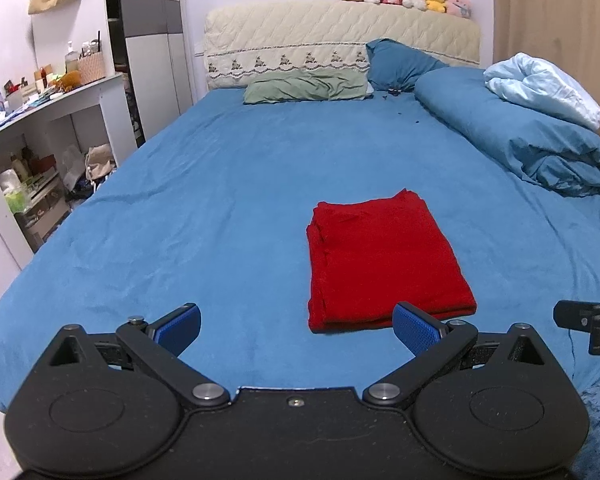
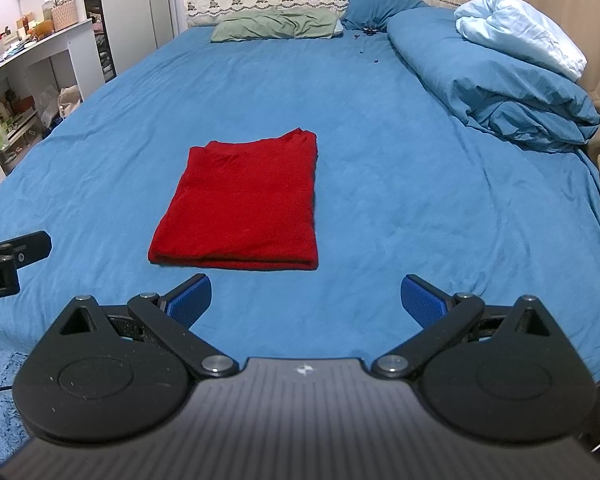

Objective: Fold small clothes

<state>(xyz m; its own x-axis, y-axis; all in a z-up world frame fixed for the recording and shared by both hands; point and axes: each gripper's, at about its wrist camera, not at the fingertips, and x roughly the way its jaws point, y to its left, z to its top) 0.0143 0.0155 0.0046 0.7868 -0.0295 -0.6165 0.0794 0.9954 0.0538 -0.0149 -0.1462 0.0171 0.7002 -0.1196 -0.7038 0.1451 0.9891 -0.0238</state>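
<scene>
The red garment (image 1: 383, 260) lies folded into a flat rectangle on the blue bedsheet (image 1: 220, 200), towards the near end of the bed and well apart from the rolled blue duvet (image 1: 511, 136) on the far right. Its doubled edge faces the cameras, and a loose corner pokes up at the far right.

The left gripper (image 1: 296, 330) hangs just short of the garment's near left corner, fingers spread wide and holding nothing. The right gripper (image 2: 305, 304) sits near the fold's near right corner, likewise wide open and empty; neither touches the cloth.

If a further fold is meant, the main risk is a finger catching only the top layer, so the stack peels apart, or dragging the bundle across the smooth sheet and skewing its edges. The raised far corner could also flop out if the cloth is lifted unevenly.

On the left gripper's body, seen at the left edge of the right wrist view, the letters "t.AI" can be read; the rest is cut off, so the full word cannot be told. The right gripper's body carries a small pale emblem.
</scene>
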